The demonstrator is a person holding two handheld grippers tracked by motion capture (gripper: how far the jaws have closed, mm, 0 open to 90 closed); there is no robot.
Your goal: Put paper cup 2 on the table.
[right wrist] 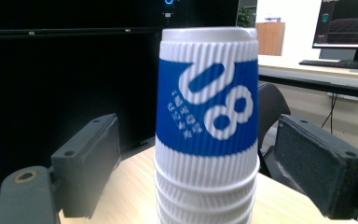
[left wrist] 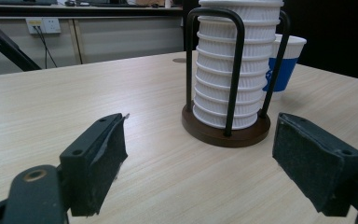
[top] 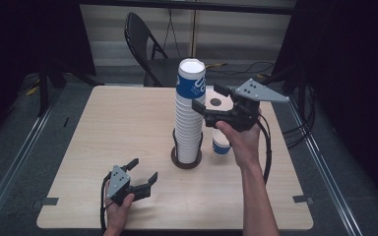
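Right tool point(top: 207, 101) (raised) beside cup stack point(top: 189, 118)

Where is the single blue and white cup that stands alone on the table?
In the high view the single cup stands on the table just right of the cup stack in its holder, below the right gripper.

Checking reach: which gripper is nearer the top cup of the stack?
Right. The right gripper is open around the top cup; the left gripper sits low, near the table's front edge.
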